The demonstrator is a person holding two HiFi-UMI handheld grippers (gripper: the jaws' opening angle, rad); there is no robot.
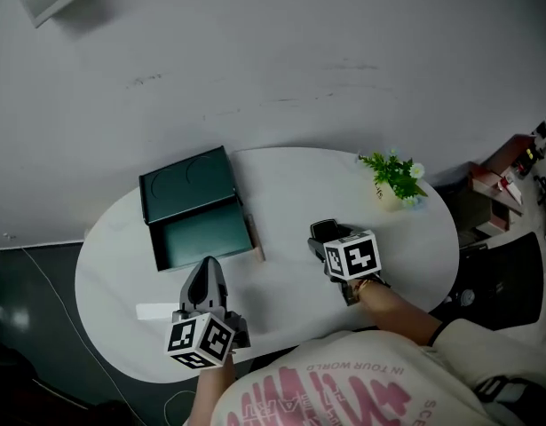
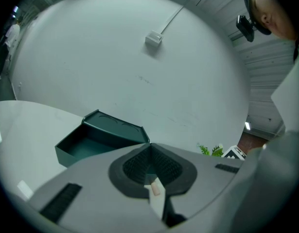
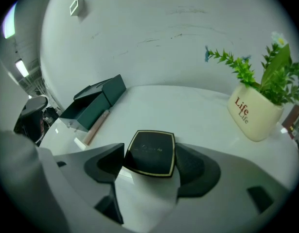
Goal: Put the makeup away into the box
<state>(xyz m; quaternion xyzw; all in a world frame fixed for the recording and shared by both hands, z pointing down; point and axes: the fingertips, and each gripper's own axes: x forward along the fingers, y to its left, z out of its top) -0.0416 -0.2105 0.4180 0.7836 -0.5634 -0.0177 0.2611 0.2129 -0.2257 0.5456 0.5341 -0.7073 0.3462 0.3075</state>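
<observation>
A black square compact [image 3: 150, 153] with a gold rim sits between the pads of my right gripper [image 3: 152, 152], which is shut on it just above the white table [image 1: 281, 185]. In the head view this gripper [image 1: 327, 239] is right of centre. The dark green box [image 1: 188, 185] stands open at the table's left, its lid tipped back. A beige stick [image 1: 256, 238] lies along the box's right side. My left gripper [image 1: 206, 272] hovers in front of the box with its tips together, pointing at the box [image 2: 98, 140]. Nothing sticks out past its tips [image 2: 149, 149].
A potted green plant [image 1: 395, 177] in a cream pot [image 3: 258, 106] stands at the table's far right. A pale flat strip [image 1: 155, 311] lies near the front left edge. Cluttered shelves [image 1: 512, 185] are off to the right, and a grey wall is behind.
</observation>
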